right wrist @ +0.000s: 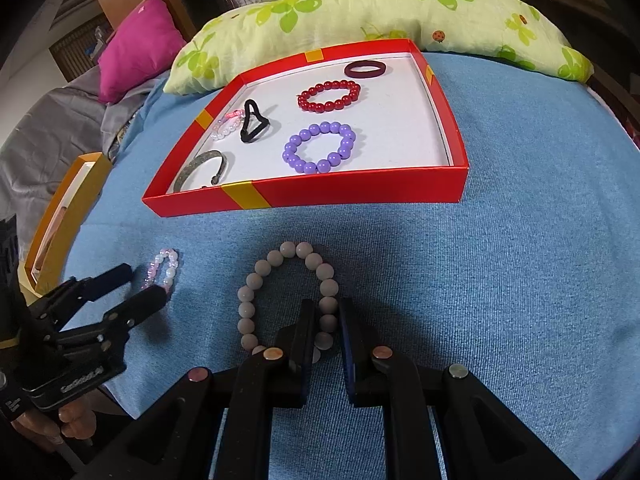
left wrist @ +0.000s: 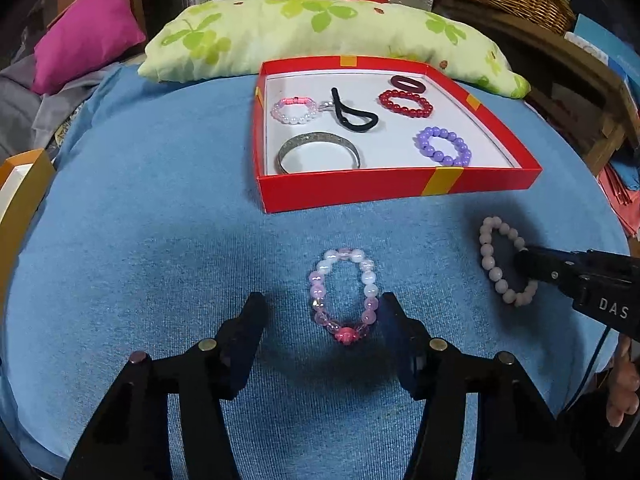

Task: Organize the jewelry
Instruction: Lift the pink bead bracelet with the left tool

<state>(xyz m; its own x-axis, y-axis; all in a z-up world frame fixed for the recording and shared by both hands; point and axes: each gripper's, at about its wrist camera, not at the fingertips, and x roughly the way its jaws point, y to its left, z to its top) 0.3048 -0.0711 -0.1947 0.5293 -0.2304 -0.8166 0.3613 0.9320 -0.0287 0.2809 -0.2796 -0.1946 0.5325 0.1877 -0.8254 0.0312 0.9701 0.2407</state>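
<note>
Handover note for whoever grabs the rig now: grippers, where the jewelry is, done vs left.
Left gripper: open, fingers either side of the pink and white bead bracelet on the blue cloth, not pressing on it.
Right gripper: shut on the pale grey bead bracelet, which lies on the cloth.
Done: the red box holds the purple bracelet, red bracelet, dark ring, black hair tie, metal bangle and small pink-white bracelet.
Left: grip the pink one, then move both bracelets into the box.
</note>
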